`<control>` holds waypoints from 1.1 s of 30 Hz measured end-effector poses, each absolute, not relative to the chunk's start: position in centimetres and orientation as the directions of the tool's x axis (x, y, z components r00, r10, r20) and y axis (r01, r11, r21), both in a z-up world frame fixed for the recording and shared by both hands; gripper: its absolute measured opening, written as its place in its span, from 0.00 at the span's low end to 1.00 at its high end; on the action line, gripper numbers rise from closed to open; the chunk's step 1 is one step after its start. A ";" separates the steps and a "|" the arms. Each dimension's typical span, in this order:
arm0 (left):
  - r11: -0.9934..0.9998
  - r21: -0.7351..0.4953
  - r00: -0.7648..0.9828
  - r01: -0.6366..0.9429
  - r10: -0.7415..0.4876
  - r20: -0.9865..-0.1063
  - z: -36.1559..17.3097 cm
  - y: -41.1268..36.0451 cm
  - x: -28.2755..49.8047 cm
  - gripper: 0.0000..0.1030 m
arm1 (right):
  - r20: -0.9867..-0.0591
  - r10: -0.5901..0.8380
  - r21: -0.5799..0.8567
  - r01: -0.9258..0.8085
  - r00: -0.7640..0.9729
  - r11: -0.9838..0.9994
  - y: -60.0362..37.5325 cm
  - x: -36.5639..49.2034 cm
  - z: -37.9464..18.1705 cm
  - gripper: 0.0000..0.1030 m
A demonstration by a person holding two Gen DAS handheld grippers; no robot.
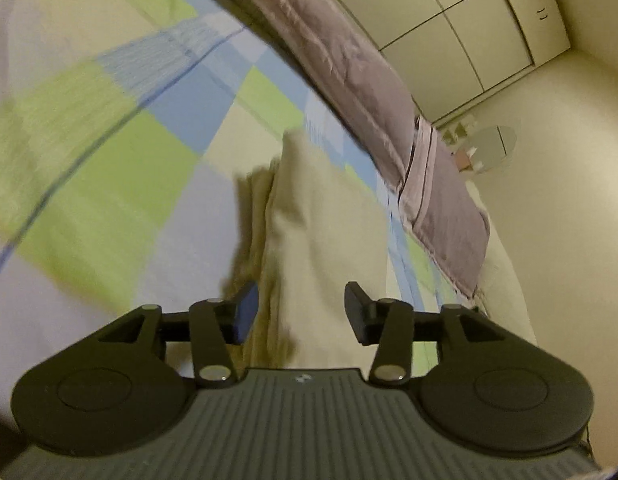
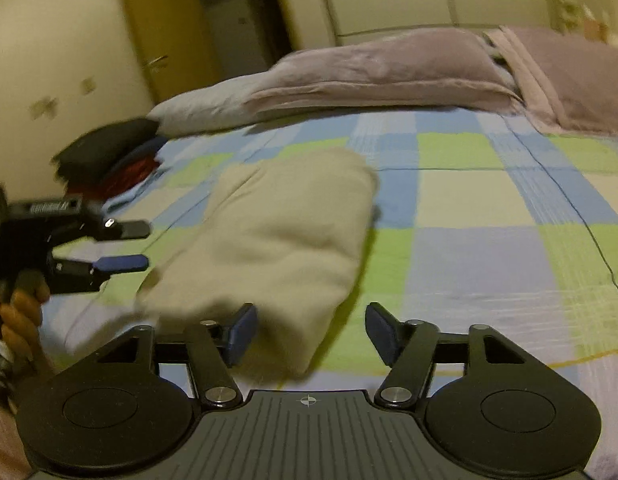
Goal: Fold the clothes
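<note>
In the right wrist view, at the far left edge, a person's hand grips the handle of the left tongs, which reach in level from the left, one finger above the other, released with a clear gap and nothing in it. Behind them a dark stack of clothes sits at the bed's far left corner. Just right of those tongs lies the folded cream garment on the checked bedsheet, its near end reaching toward the camera. The right tongs point down over that near end, released, the pads apart and not pressing the cloth. Mauve pillows line the far side of the bed. In the left wrist view, the left tongs hang open above the same garment.
</note>
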State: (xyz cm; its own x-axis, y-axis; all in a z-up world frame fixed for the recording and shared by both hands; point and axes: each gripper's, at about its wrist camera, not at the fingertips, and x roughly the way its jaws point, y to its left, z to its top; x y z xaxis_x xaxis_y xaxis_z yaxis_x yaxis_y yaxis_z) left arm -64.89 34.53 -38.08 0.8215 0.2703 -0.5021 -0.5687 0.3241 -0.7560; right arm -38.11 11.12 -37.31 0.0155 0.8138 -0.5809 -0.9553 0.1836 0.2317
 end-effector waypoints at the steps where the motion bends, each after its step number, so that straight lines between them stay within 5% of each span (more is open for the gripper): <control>1: 0.304 -0.760 0.817 -0.574 0.266 -0.511 -38.6 34.1 -65.0 0.41 | -0.584 0.812 0.207 -0.964 0.016 0.168 11.0 -38.9 -37.5 0.62; 4: 0.288 -0.745 0.797 -0.602 0.275 -0.538 -39.4 33.6 -64.5 0.30 | -0.610 0.788 0.104 -0.978 0.082 0.183 12.9 -40.8 -38.6 0.62; 6: 0.308 -0.717 0.779 -0.626 0.295 -0.554 -39.6 33.6 -63.7 0.04 | -0.602 0.791 0.039 -0.985 0.110 0.167 14.0 -41.9 -39.3 0.60; 10: 0.360 -0.660 0.751 -0.660 0.319 -0.578 -39.9 33.6 -63.0 0.03 | -0.560 0.807 -0.089 -0.982 0.185 0.164 14.6 -42.9 -39.9 0.08; 11: 0.366 -0.653 0.748 -0.663 0.315 -0.584 -40.1 33.5 -63.0 0.04 | -0.565 0.798 -0.089 -0.977 0.208 0.192 14.2 -42.4 -40.0 0.08; 18: 0.307 -0.679 0.745 -0.666 0.319 -0.586 -41.1 33.1 -63.7 0.11 | -0.643 0.733 -0.089 -0.973 0.220 0.215 13.1 -41.2 -42.0 0.08; 21: 0.241 -0.687 0.720 -0.685 0.365 -0.590 -40.0 32.4 -65.6 0.37 | -0.662 0.730 -0.031 -0.979 0.169 0.200 12.7 -40.8 -40.8 0.09; 25: 0.097 -0.818 0.793 -0.566 0.334 -0.509 -40.6 30.4 -68.5 0.45 | -0.641 0.760 0.132 -0.960 0.107 0.247 10.0 -39.0 -39.5 0.58; 33: 0.009 -0.829 0.777 -0.560 0.355 -0.521 -43.0 28.5 -64.6 0.42 | -0.638 0.768 0.347 -0.866 0.063 0.359 7.4 -36.1 -39.1 0.58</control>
State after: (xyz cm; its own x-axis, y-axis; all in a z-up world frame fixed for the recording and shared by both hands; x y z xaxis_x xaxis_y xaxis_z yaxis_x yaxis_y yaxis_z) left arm -64.62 28.48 -43.02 0.7765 0.3551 -0.5205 -0.5596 0.0089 -0.8287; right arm -36.15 7.43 -39.07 0.0628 0.7677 -0.6378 -0.8663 0.3592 0.3470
